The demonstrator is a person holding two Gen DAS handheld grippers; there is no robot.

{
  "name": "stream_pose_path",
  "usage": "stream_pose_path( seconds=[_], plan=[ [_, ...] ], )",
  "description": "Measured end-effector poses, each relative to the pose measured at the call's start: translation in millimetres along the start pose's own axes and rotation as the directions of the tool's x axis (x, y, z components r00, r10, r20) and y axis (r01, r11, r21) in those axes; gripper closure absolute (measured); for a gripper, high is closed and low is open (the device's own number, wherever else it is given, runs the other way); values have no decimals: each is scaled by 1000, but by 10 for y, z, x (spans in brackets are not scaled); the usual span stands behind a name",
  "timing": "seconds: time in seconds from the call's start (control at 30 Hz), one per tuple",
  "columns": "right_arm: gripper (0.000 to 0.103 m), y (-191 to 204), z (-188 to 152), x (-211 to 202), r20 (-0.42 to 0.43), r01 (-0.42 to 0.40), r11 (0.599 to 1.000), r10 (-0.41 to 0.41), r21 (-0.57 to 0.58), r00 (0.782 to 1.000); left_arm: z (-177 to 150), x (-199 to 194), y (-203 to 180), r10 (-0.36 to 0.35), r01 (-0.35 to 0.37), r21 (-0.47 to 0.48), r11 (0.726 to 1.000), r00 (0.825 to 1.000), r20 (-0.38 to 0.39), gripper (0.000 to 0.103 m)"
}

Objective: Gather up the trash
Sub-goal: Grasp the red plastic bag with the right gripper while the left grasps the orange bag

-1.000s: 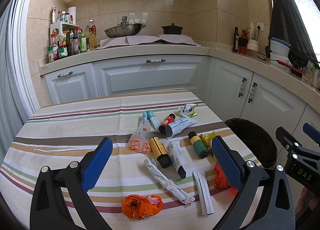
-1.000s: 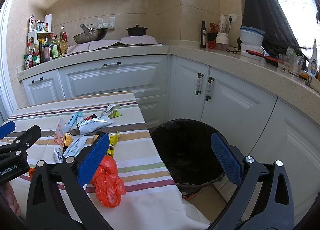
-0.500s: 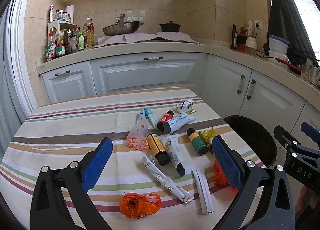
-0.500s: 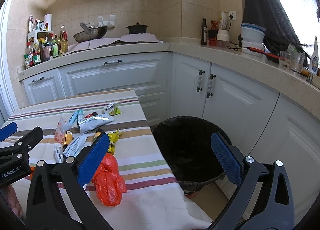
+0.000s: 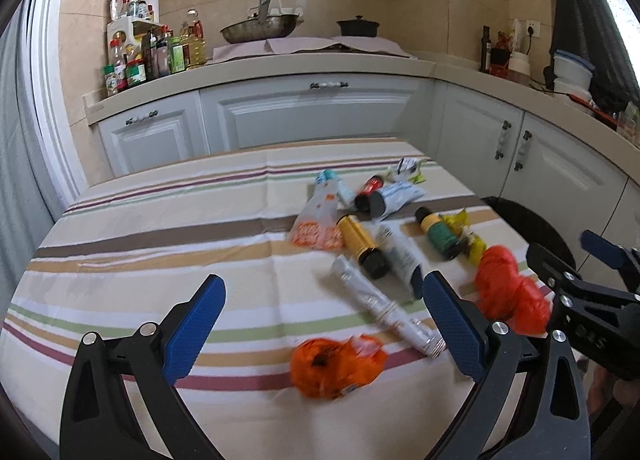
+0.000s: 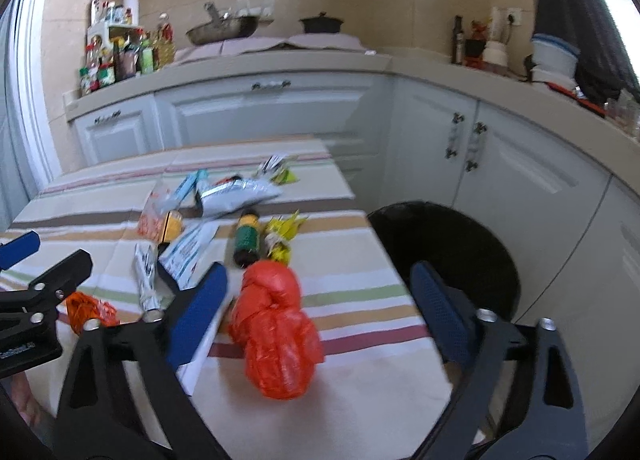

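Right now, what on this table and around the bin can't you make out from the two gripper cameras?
- Trash bin: inside black, contents unreadable; right wrist view; jaw covers the near rim.
- Tube and bottle labels: motion blur, too small; both views.
- White paper strip: mostly behind the closing right gripper.
- Orange bag: blurred.
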State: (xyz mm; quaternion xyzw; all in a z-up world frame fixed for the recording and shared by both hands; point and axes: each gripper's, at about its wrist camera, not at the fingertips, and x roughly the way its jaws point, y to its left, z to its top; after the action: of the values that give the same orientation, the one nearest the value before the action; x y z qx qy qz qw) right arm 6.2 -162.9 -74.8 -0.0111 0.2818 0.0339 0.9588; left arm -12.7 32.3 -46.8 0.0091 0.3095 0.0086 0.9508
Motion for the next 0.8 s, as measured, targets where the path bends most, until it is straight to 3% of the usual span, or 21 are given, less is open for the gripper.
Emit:
stream_pose_path(
  seconds=[0.13, 0.23, 0.33, 0.4, 0.6, 0.8],
  plan=[
    [25, 61, -33, 109, -37, -22, 1000, 21, -9, 999, -46, 9, 48, 2, -2, -1, 1000, 1000, -12, 8],
    [34, 105, -63, 176, -62, -38, 999, 37, -20, 997, -73, 33, 63, -1, 1, -3, 1000, 1000, -29, 13],
    [44, 100, -85, 240, -93, -65, 998, 63, -17, 994, -125, 90, 46, -10, 10, 3, 1000, 998, -60, 28],
    [46, 109, -109, 267, -106, -80, 997, 78, -14, 991, -152, 125, 50, -19, 19, -1, 1000, 997, -73, 28],
    [66, 120, -130, 279, -112, -131, 991, 128, -16, 985, -199, 108, 57, -20, 19, -21, 1000, 997, -70, 27],
    [71, 109, -132, 240, -102, -127, 992, 124, -24, 987, -281, 120, 33, -25, 24, -15, 1000, 995, -97, 27]
  ],
)
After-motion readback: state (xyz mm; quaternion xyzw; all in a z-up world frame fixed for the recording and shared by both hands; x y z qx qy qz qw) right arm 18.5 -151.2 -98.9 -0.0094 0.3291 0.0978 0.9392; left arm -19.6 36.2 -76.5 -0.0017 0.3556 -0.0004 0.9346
